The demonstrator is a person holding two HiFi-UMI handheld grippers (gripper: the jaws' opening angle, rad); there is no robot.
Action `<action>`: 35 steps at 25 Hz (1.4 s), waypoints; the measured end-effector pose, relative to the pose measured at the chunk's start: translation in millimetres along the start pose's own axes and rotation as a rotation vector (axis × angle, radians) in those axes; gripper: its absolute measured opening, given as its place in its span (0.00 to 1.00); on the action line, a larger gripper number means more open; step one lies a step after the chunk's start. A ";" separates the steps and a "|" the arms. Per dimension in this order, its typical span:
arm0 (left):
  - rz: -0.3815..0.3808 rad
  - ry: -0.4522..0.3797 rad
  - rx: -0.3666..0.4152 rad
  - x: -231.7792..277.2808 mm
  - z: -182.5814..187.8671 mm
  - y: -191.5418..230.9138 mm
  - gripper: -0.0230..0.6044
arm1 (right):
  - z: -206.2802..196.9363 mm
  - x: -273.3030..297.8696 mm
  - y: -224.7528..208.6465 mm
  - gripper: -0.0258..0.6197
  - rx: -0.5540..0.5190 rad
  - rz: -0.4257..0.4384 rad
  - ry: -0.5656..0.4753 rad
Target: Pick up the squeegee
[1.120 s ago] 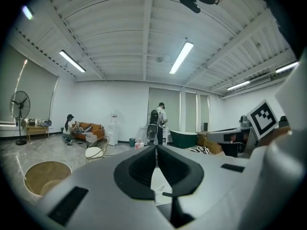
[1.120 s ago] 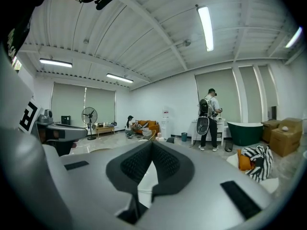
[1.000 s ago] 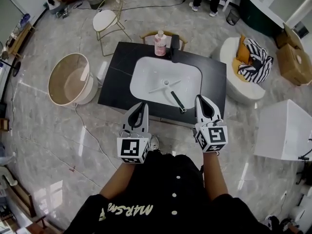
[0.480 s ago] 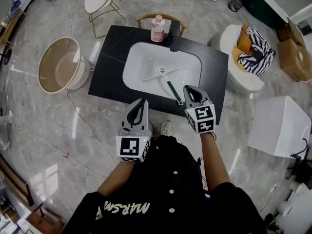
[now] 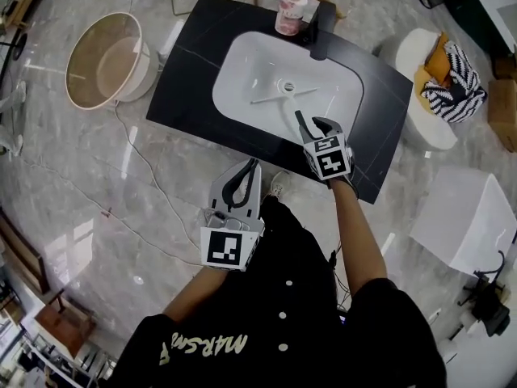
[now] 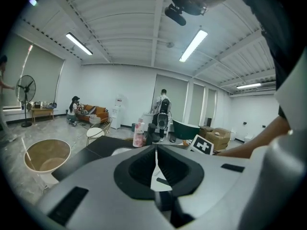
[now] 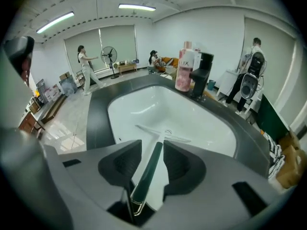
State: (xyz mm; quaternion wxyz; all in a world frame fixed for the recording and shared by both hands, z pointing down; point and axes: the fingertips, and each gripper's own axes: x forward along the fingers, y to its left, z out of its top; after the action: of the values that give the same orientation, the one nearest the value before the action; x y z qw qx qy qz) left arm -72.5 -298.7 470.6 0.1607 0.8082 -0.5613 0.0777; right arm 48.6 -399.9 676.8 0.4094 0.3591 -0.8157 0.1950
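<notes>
While the right gripper [image 7: 152, 158] jaws are opening either side of its dark handle, not pinching, the squeegee [image 7: 149, 170] lies in the white sink [image 5: 242, 79] of the black counter [image 5: 194, 79]. Left gripper [image 6: 156, 150] jaws clenched together, empty, short of the counter.

Open room above the sink basin [image 5: 250, 71]; the squeegee [image 5: 297, 118] lies inside, a pink bottle [image 5: 289, 10] and black faucet [image 5: 317, 32] crowd its far rim.
</notes>
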 end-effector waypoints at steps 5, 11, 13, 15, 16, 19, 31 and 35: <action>0.016 0.048 -0.002 2.3 -22.7 2.4 0.07 | -22.9 42.3 -0.3 0.31 0.002 0.025 0.102; 0.041 0.092 -0.040 10.1 -41.6 9.0 0.07 | -33.4 74.0 -4.0 0.30 -0.015 0.040 0.187; 0.048 0.105 -0.048 12.1 -46.8 10.2 0.07 | -39.6 80.8 -1.4 0.29 -0.006 0.070 0.227; 0.057 0.117 -0.057 13.3 -51.2 10.8 0.07 | -41.3 84.5 -0.4 0.28 0.005 0.092 0.257; 0.061 0.121 -0.062 13.8 -53.2 11.0 0.07 | -42.2 86.3 -0.1 0.28 0.014 0.100 0.271; 0.065 0.128 -0.065 15.8 -56.4 10.3 0.07 | -44.9 90.2 -0.8 0.26 0.070 0.106 0.298; 0.057 0.091 -0.034 20.0 -38.8 5.7 0.07 | -30.8 62.5 -12.9 0.18 -0.007 0.036 0.220; 0.042 0.050 -0.001 20.7 -17.1 1.6 0.07 | -8.6 39.6 -3.9 0.18 0.000 0.062 0.148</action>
State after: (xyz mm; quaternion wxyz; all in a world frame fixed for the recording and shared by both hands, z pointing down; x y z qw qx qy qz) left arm -65.7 -311.5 493.2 0.1733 0.7941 -0.5738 0.1008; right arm 39.9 -414.1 714.0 0.4622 0.3181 -0.7942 0.2335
